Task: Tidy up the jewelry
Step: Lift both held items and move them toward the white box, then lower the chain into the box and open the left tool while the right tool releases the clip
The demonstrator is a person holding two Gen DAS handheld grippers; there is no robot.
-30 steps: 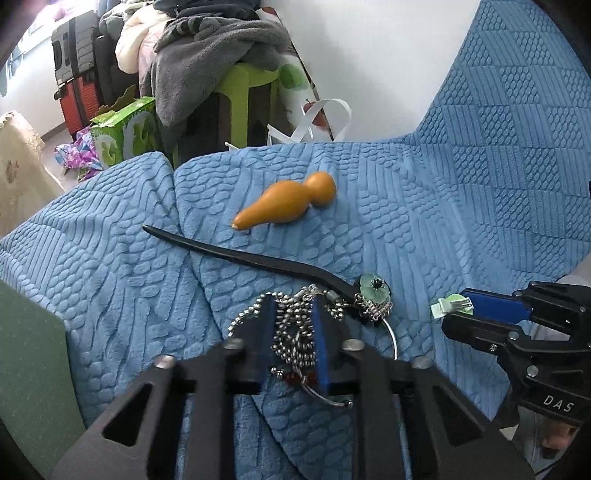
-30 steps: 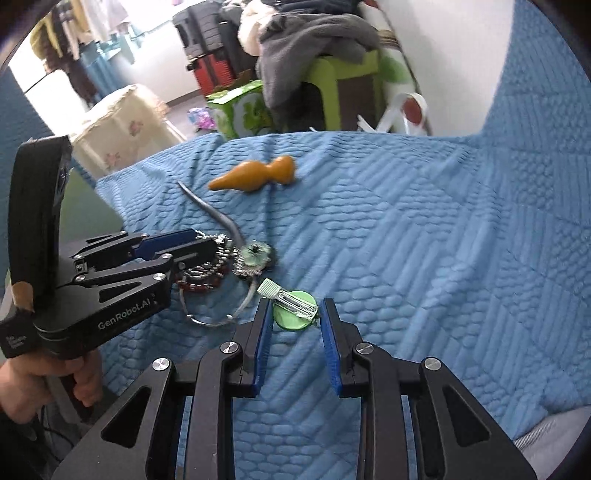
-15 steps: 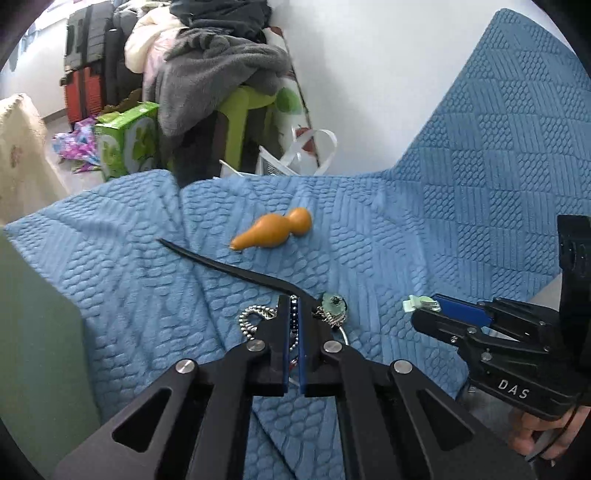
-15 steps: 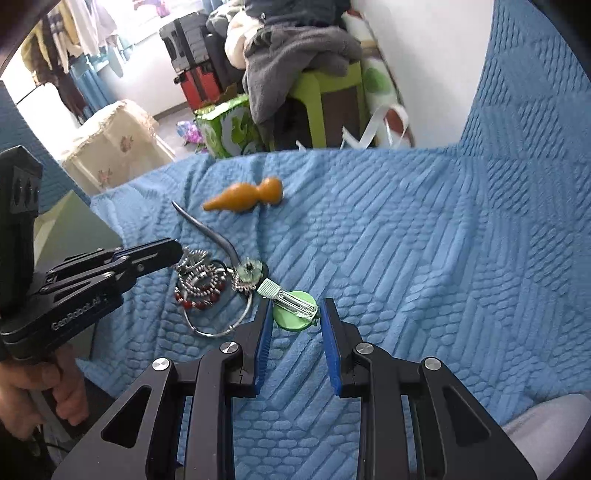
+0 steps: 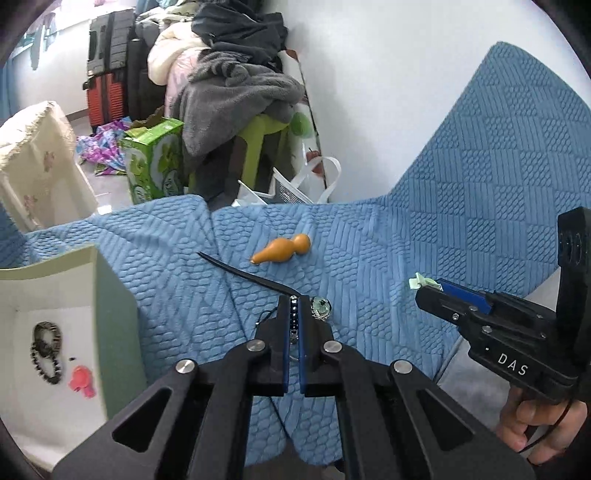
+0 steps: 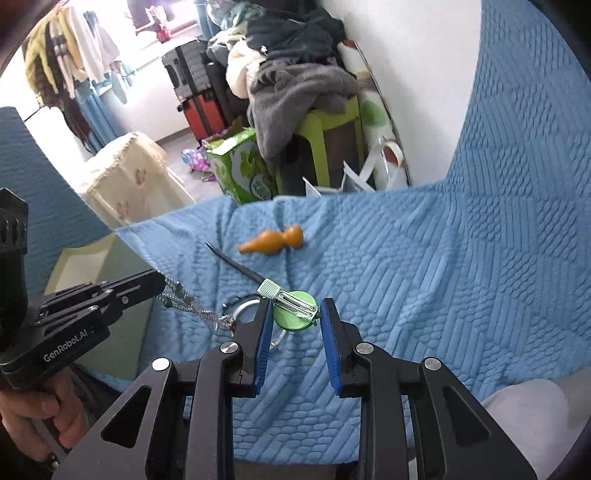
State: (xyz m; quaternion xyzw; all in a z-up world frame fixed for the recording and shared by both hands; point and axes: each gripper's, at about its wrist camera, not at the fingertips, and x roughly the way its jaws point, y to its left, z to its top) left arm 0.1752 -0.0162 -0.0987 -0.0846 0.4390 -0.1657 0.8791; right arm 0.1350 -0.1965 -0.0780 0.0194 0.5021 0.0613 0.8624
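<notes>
My left gripper [image 5: 294, 321] pinches the limp silver bead chain [image 6: 192, 308], trailing toward the blue quilted cover [image 6: 424, 266]; my right gripper [image 6: 295, 325] clamps the light green disc hair clip [image 6: 295, 314], which I expect could slip.

white wall [image 5: 388, 92], green stool [image 6: 325, 122], bright window [image 6: 147, 22]

Soft bright daylight from the far window [image 6: 162, 33], fisheye-bent edges with dark corners, slight blur.

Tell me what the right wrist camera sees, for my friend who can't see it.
The right gripper holds a green hair clip above a blue quilted cover. At left, the left gripper pinches a silver chain; an orange gourd lies behind.
</notes>
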